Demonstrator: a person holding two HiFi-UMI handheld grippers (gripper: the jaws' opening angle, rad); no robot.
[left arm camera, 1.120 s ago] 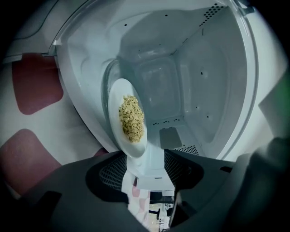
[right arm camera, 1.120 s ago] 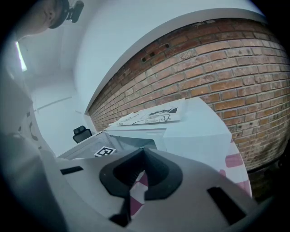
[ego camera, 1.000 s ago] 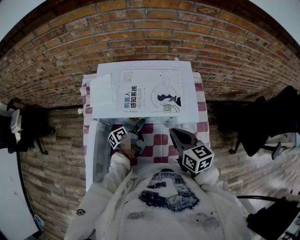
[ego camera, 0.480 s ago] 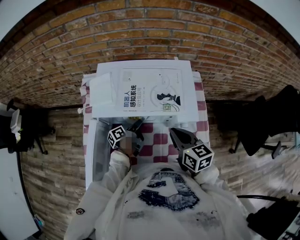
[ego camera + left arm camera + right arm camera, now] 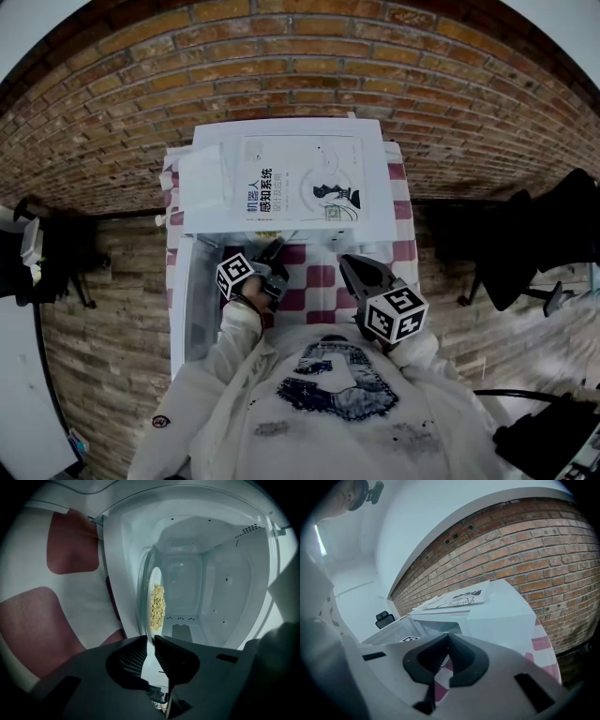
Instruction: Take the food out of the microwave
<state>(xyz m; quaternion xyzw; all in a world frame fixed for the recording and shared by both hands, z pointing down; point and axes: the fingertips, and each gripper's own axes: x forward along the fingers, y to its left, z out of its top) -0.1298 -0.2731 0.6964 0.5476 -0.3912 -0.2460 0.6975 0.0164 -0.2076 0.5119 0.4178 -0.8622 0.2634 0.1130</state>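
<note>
The white microwave (image 5: pixel 373 150) stands open, its door (image 5: pixel 187 309) swung out to the left. Inside lies a pale plate (image 5: pixel 145 592) of yellowish food (image 5: pixel 157 605); it looks edge-on because the left gripper view is rolled. My left gripper (image 5: pixel 149 640) reaches into the opening (image 5: pixel 274 249), and its jaws are closing on the plate's near rim, which fills the narrow gap between the pads. My right gripper (image 5: pixel 347 264) hangs in front of the microwave, right of the opening. It is shut with nothing in it (image 5: pixel 449 635).
A book (image 5: pixel 300 183) and a white sheet (image 5: pixel 202 178) lie on top of the microwave. A red and white checked cloth (image 5: pixel 319 279) covers the table. A brick wall (image 5: pixel 300 66) runs behind. Dark chairs (image 5: pixel 534 244) stand at the right.
My left gripper's jaws have closed in on the plate's rim and the gripper has rolled slightly. The right gripper has kept still.
</note>
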